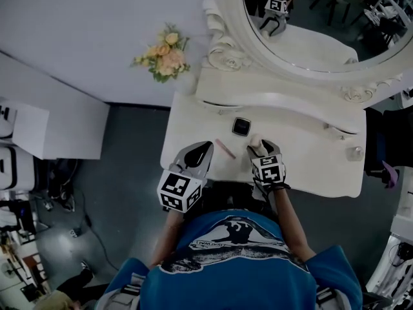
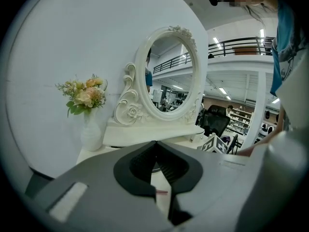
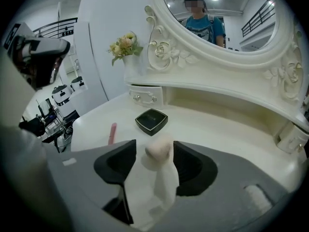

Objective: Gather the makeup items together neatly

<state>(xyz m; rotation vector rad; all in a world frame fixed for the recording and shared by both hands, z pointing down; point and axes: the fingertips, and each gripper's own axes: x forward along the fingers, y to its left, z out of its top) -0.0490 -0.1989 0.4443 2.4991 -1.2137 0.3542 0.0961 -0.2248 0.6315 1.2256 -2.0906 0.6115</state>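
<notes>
The person in a blue shirt stands at the near edge of a white vanity tabletop, one tool in each hand.

The left tool hangs over the near left part of the tabletop. Its jaws are pressed together at the tips with nothing between them, as the left gripper view shows.

The right tool is to its right, angled down at the tabletop. In the right gripper view its jaws are spread. A white applicator with a rounded beige tip stands between them, and a gap shows between it and the left jaw, so it is not pinched. From the head view the beige tip sits just past the tool.

A slim pink stick lies on the tabletop between the two tools, slightly to the left of the applicator. Just beyond, near the middle of the tabletop, rests a square black compact, closed and lying flat. These three makeup items lie close together but apart from one another.

Farther back a raised shelf holds a small drawer at the left. On the far left stands a white vase of pale flowers. Behind everything rises an oval mirror in a carved white frame.
</notes>
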